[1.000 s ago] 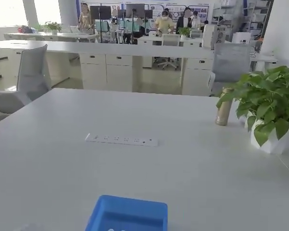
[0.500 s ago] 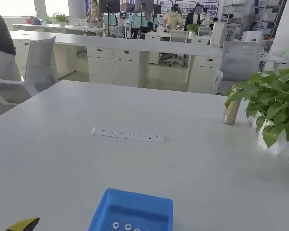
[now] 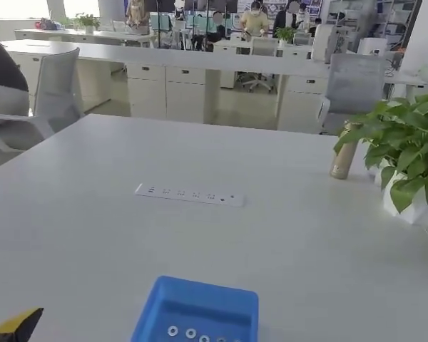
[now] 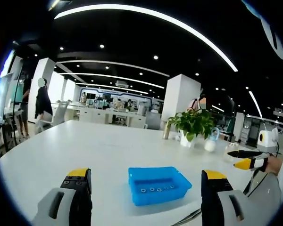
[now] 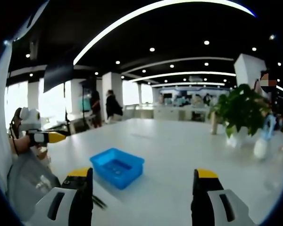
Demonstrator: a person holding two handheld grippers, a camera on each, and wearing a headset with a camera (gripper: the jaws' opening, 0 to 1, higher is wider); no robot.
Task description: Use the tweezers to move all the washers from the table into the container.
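Observation:
A blue container (image 3: pixel 200 293) sits on the white table near its front edge, with several small metal washers (image 3: pixel 191 333) in a row on its floor. In the left gripper view the container (image 4: pixel 150 171) and its washers (image 4: pixel 156 189) lie just ahead of my open left gripper (image 4: pixel 145 175). A thin dark tool (image 4: pixel 186 216), perhaps the tweezers, lies low between the jaws. My right gripper (image 5: pixel 142 173) is open, with the container (image 5: pixel 132 162) ahead to its left. A gripper's yellow tip (image 3: pixel 14 326) pokes in at the head view's bottom left.
A white power strip (image 3: pixel 190 194) lies mid-table. A potted plant (image 3: pixel 406 153) and a metal bottle (image 3: pixel 342 151) stand at the right. An office chair (image 3: pixel 50 100) is at the far left edge. People stand in the background.
The head camera has tilted down, so more of the container and its washers show. A yellow gripper tip has come in at the bottom left.

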